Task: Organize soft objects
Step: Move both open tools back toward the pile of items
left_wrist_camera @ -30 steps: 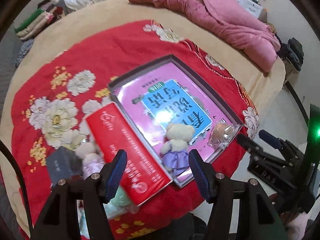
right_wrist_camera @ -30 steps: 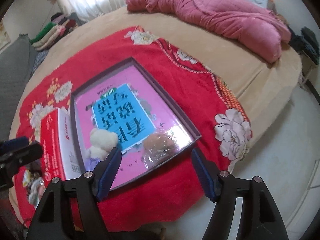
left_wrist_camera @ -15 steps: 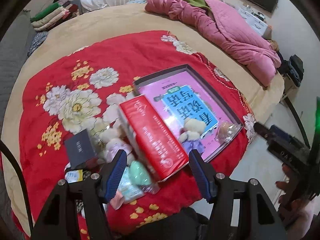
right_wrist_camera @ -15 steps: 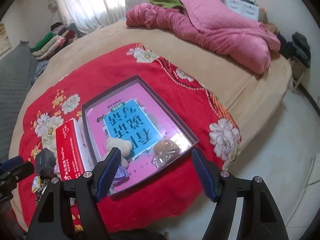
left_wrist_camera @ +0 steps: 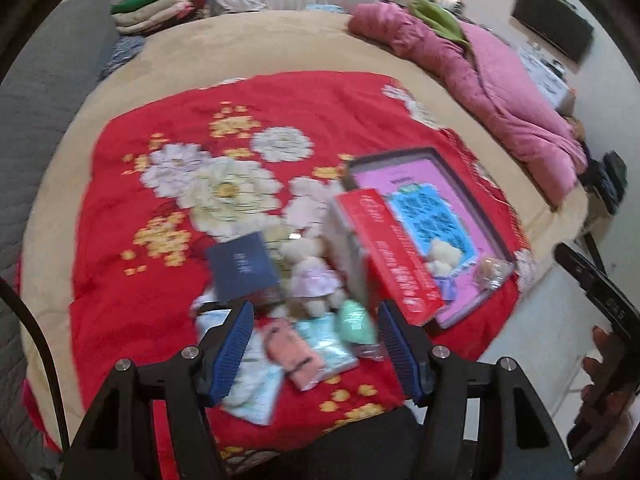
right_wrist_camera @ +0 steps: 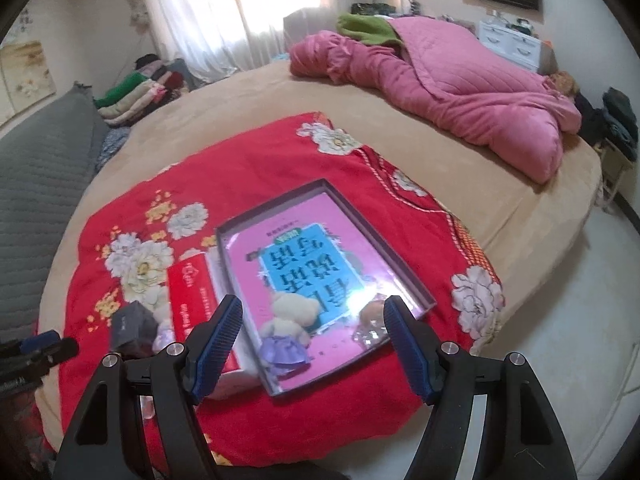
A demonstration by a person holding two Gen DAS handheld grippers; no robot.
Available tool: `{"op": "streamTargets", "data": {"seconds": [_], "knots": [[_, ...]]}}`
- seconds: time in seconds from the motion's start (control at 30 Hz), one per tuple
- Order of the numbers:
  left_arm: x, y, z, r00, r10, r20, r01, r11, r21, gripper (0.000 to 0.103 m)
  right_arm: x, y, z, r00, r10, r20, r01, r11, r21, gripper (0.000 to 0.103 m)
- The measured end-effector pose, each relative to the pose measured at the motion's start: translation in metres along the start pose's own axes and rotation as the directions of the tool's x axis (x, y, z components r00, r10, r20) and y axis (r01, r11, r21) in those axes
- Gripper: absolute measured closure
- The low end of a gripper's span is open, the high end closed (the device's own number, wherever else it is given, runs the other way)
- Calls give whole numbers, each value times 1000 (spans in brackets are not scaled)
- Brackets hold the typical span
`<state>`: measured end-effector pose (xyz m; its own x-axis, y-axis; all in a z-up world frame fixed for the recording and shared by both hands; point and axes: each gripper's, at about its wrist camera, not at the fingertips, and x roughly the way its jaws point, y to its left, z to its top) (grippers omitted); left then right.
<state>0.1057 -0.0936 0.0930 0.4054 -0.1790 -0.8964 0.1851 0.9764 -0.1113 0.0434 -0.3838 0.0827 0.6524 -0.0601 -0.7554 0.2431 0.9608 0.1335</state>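
Observation:
A shallow pink-lined box point(right_wrist_camera: 412, 280) lies on a red flowered blanket point(right_wrist_camera: 260, 168). In it sit a small teddy bear in a purple dress point(right_wrist_camera: 286, 328) and a wrapped brown soft item point(right_wrist_camera: 372, 322). In the left wrist view a second bear in a pale dress point(left_wrist_camera: 310, 276), a mint soft item point(left_wrist_camera: 354, 320), a pink soft item point(left_wrist_camera: 290, 350) and pale packets point(left_wrist_camera: 256, 380) lie left of a red box point(left_wrist_camera: 390, 256). My left gripper point(left_wrist_camera: 316, 354) is open and empty above this pile. My right gripper point(right_wrist_camera: 312, 346) is open and empty above the pink box's near edge.
A dark blue box point(left_wrist_camera: 242, 266) lies beside the pile. A pink quilt point(right_wrist_camera: 460, 92) is heaped at the far right of the round bed point(right_wrist_camera: 248, 92). Folded clothes point(right_wrist_camera: 132, 98) are stacked at the far left. The floor point(right_wrist_camera: 568, 320) is at the right.
Both grippers have pulled back and risen from the pink box. The left view has swung left, bringing the pile of soft items and the dark blue box into view.

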Motion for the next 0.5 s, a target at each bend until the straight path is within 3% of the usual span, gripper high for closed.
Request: {"op": "streamTargets", "data": {"seconds": [0.3, 0.5], "knots": [[-25, 66, -12, 998, 53, 30, -50, 993, -110, 39, -15, 42, 1, 998, 54, 24, -52, 996, -78, 28], [-30, 90, -25, 998, 64, 27, -59, 987, -151, 39, -26, 77, -4, 994, 107, 36, -100, 984, -148, 28]]}}
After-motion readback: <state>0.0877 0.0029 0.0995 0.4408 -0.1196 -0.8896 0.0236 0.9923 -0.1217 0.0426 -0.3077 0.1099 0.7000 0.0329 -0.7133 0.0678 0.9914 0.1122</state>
